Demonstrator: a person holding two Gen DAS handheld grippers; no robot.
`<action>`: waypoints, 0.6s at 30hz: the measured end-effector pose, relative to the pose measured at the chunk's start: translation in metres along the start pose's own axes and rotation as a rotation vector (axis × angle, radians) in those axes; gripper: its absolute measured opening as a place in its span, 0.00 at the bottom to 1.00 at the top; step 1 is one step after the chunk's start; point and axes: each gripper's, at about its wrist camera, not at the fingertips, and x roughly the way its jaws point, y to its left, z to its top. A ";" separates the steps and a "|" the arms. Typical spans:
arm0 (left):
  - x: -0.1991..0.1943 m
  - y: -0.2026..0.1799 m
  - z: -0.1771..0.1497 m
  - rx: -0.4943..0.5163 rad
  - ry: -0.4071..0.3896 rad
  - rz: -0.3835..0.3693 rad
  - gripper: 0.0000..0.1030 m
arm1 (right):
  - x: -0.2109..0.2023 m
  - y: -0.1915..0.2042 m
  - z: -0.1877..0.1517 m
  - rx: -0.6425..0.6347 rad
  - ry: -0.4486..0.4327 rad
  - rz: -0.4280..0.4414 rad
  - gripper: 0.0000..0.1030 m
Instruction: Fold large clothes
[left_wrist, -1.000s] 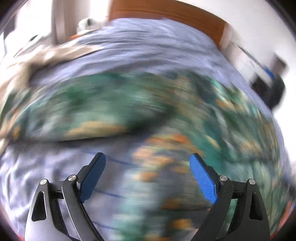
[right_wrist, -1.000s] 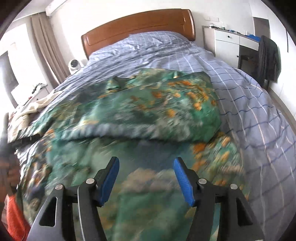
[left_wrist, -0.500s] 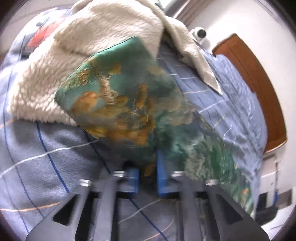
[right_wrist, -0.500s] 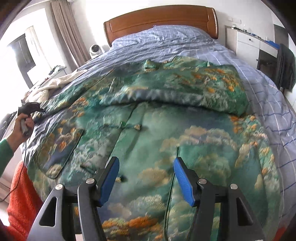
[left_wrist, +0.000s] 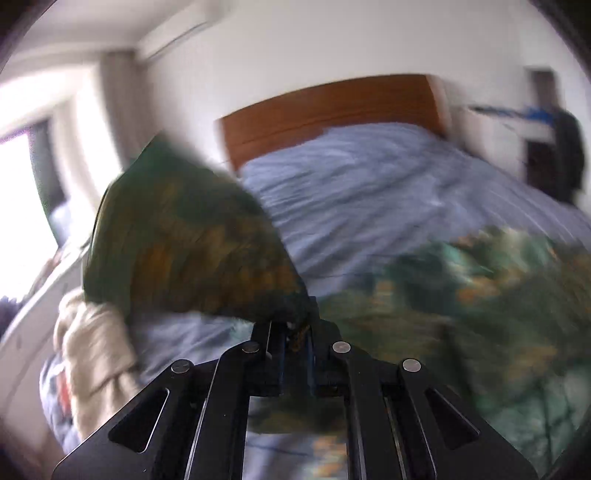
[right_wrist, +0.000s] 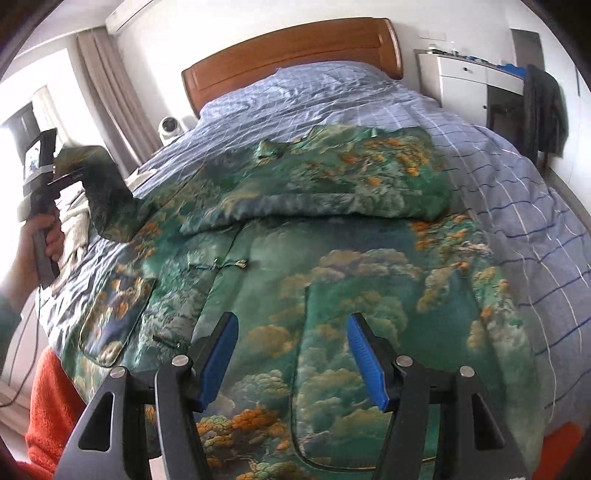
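Note:
A large green robe (right_wrist: 332, 266) with orange and cream cloud patterns lies spread on the bed, its right sleeve folded across the chest. My left gripper (left_wrist: 297, 332) is shut on the left sleeve (left_wrist: 184, 243) and holds it lifted off the bed; it also shows at the left of the right wrist view (right_wrist: 55, 173), the sleeve (right_wrist: 107, 199) hanging from it. My right gripper (right_wrist: 291, 354) is open and empty, hovering above the robe's lower front.
The bed has a blue checked cover (right_wrist: 517, 206) and a wooden headboard (right_wrist: 291, 55). A cream fleece garment (left_wrist: 92, 354) lies at the bed's left edge. A white cabinet (right_wrist: 461, 85) and a chair with dark clothing (right_wrist: 543, 110) stand at right. An orange-red fabric (right_wrist: 51, 413) shows at lower left.
My left gripper has closed on the left sleeve and lifted it off the bed and the fleece garment. My right gripper stayed open above the robe's lower front.

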 end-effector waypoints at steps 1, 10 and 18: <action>-0.002 -0.020 -0.002 0.041 -0.001 -0.027 0.06 | -0.002 -0.003 0.001 0.011 -0.004 -0.001 0.61; 0.004 -0.138 -0.063 0.297 0.151 -0.172 0.10 | -0.002 -0.010 0.021 0.001 -0.021 0.007 0.61; -0.038 -0.130 -0.089 0.315 0.142 -0.292 0.74 | 0.066 -0.014 0.098 0.161 0.050 0.310 0.61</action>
